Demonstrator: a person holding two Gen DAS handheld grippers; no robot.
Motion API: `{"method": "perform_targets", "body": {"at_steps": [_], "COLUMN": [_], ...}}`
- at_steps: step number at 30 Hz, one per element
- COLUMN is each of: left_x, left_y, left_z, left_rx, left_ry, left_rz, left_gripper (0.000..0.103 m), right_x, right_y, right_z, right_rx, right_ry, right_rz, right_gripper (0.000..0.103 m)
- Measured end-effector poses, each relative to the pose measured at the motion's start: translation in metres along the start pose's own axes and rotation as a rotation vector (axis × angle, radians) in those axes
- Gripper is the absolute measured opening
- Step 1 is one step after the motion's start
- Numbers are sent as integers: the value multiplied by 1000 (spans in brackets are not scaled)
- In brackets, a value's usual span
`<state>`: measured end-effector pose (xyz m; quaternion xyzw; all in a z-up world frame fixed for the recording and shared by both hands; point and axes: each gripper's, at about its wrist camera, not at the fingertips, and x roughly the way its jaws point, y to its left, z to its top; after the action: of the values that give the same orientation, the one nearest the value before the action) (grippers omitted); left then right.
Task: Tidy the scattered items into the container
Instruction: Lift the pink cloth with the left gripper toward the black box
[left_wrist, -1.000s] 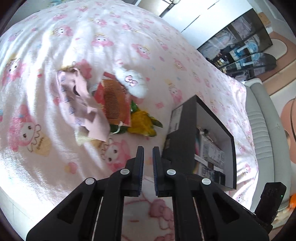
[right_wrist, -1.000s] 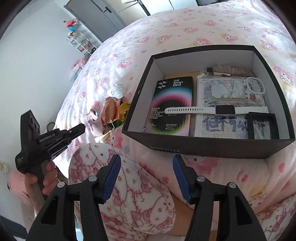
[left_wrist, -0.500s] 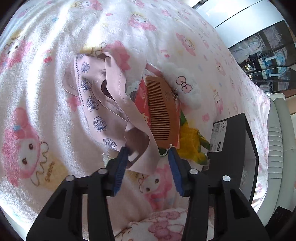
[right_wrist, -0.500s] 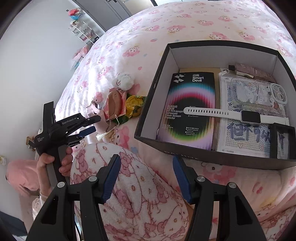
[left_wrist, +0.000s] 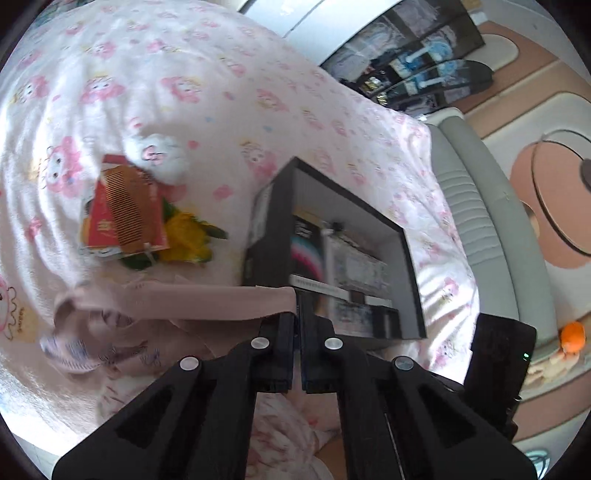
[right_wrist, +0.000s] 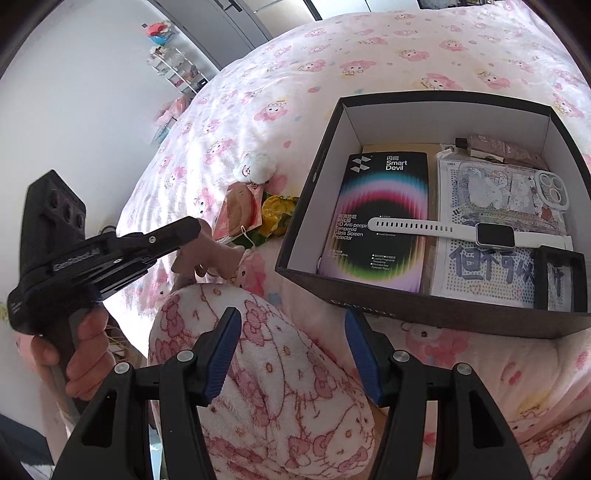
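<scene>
My left gripper (left_wrist: 297, 308) has its jaws closing tight on a pink fabric item (left_wrist: 177, 299) with a shell print, which trails off to the left above the bed. In the right wrist view the left gripper (right_wrist: 197, 227) holds that pink fabric (right_wrist: 207, 258) clear of the pile. A wooden comb on a red packet (left_wrist: 123, 206), a white fluffy plush (left_wrist: 159, 157) and a yellow-green toy (left_wrist: 188, 236) lie together left of the black box (left_wrist: 273, 221). The box (right_wrist: 306, 206) holds a screen-protector pack, a white watch and a phone case. My right gripper (right_wrist: 291, 339) hangs open over a knee.
A pink cartoon-print blanket (left_wrist: 221, 74) covers the bed. The person's knee in pink fleece (right_wrist: 277, 387) fills the foreground, and a hand (right_wrist: 85, 350) grips the left tool. A grey padded bed edge (left_wrist: 476, 221) runs past the box on the right.
The left gripper went from open around the pink fabric on the pile to shut on it, and has lifted it away toward the near side. The right gripper has stayed open.
</scene>
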<state>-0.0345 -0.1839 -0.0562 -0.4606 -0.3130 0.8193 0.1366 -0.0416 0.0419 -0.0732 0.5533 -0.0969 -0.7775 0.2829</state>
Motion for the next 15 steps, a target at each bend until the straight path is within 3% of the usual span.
{"method": "perform_targets", "body": {"at_steps": [6, 10, 15], "left_x": [5, 21, 46], "left_y": [-78, -113, -140], "left_z": [-25, -42, -62], "left_rx": [133, 204, 255], "left_ry": [50, 107, 173], "left_rz": [-133, -171, -161], "left_gripper": [0, 0, 0], "right_x": [-29, -48, -61], "right_y": [-10, -20, -45], "right_z": [-14, -25, -44], "right_rx": [-3, -19, -3], "right_ry": [-57, -101, -98], "right_rz": [11, 3, -55], "right_gripper": [55, 57, 57]}}
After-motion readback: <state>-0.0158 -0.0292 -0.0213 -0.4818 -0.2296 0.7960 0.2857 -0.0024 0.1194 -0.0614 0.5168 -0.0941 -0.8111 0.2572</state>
